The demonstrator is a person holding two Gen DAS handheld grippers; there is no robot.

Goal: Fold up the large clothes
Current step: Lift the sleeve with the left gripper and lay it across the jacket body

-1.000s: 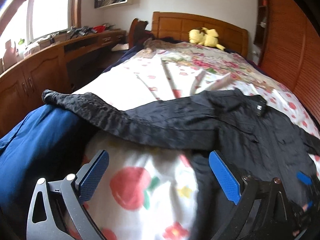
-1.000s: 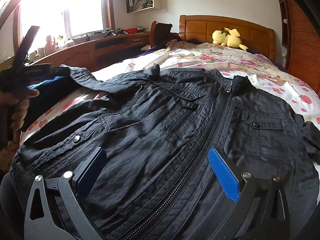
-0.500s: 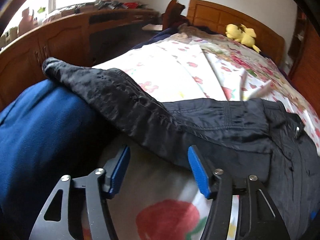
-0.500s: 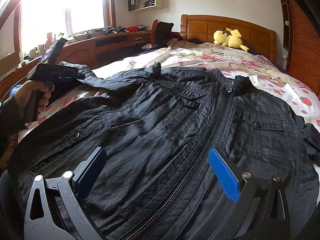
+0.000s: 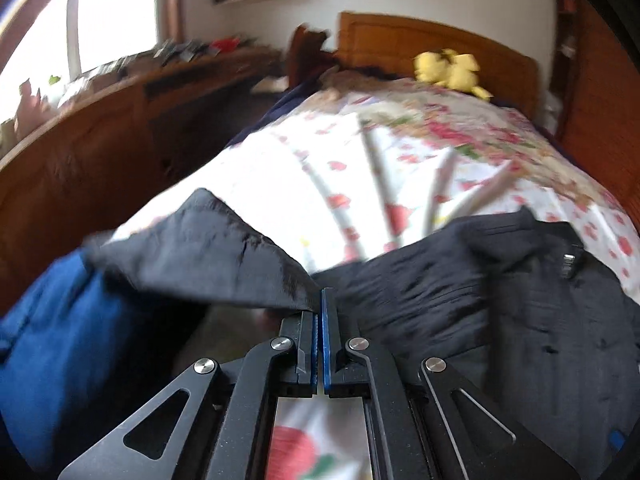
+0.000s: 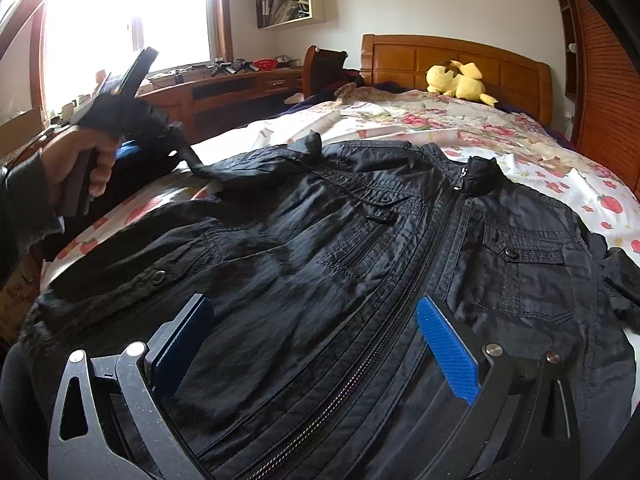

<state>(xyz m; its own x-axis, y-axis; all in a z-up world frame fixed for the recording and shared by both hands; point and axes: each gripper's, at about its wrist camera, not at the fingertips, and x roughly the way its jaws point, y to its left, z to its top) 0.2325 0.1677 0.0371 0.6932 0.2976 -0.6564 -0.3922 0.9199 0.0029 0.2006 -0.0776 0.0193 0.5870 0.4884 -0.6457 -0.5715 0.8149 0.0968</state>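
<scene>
A black zip-front jacket (image 6: 360,248) lies spread front-up on the floral bedspread (image 6: 500,136). My left gripper (image 5: 320,300) is shut, its blue pads pinching the edge of the jacket's left sleeve (image 5: 208,256). In the right wrist view a hand (image 6: 80,156) holds that gripper (image 6: 176,134) at the left, with the sleeve (image 6: 224,174) lifted off the bed and stretched toward it. My right gripper (image 6: 312,308) hovers open just over the jacket's lower front, beside the zip, with nothing pinched between its pads.
A blue blanket (image 5: 52,340) hangs over the bed's left edge. A yellow plush toy (image 6: 456,80) lies by the wooden headboard (image 6: 440,52). A wooden desk (image 6: 224,92) and chair (image 6: 324,64) line the left wall, and a slatted wardrobe (image 6: 608,92) stands at the right.
My left gripper went from wide open to shut on the sleeve and rose, pulling the sleeve up off the bed. The right gripper has stayed still and open.
</scene>
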